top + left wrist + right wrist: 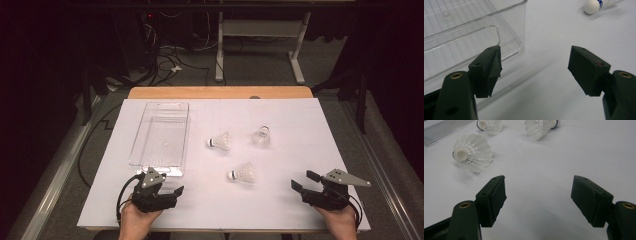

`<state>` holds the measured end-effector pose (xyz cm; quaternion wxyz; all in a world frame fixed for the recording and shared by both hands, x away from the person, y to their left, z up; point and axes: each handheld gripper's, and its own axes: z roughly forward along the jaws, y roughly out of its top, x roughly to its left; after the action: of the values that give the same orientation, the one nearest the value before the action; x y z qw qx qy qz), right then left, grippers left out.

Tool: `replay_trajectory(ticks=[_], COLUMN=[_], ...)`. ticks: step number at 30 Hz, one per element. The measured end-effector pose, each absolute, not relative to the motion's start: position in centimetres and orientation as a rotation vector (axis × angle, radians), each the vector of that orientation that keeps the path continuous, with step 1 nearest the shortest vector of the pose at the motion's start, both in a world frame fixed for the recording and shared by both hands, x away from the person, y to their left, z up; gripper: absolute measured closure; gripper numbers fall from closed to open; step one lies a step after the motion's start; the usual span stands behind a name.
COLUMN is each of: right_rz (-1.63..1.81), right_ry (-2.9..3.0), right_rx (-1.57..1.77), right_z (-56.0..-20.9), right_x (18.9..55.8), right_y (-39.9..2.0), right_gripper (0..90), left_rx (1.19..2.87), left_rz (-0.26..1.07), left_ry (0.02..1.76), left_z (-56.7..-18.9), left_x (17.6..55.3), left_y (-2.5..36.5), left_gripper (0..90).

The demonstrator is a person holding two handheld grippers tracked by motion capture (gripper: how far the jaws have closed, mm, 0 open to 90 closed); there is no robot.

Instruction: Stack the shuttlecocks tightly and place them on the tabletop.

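Clear bin (161, 134): left half of the tabletop, nothing in it.
Shuttlecocks (242, 173): three loose at mid-table, none moved yet.
Left gripper (170, 191): jaws spread, empty, near edge.
Right gripper (303, 181): jaws spread, empty, near edge.

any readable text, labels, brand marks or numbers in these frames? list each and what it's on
None can be read.
Blue band round the cork of the nearest shuttlecock: any print on it is too blurred to read.
Clear plastic bin: no label or lettering shows.
Left hand-held gripper and right hand-held gripper: no markings show.
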<state>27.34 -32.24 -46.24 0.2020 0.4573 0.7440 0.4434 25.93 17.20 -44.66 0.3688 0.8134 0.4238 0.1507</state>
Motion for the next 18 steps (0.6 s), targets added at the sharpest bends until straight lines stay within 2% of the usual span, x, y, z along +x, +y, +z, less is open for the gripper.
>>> replay_trajectory(ticks=[18], right_rz=[1.236], right_ry=[2.077], right_rx=[1.279], right_z=[-46.3], right_x=[27.4], right_y=[-32.3], right_gripper=[28.3], left_rx=[2.065], left_rz=[0.417], left_ry=[1.116], left_z=[-44.6], left_x=[26.0], left_y=[18.8], left_gripper=[27.7])
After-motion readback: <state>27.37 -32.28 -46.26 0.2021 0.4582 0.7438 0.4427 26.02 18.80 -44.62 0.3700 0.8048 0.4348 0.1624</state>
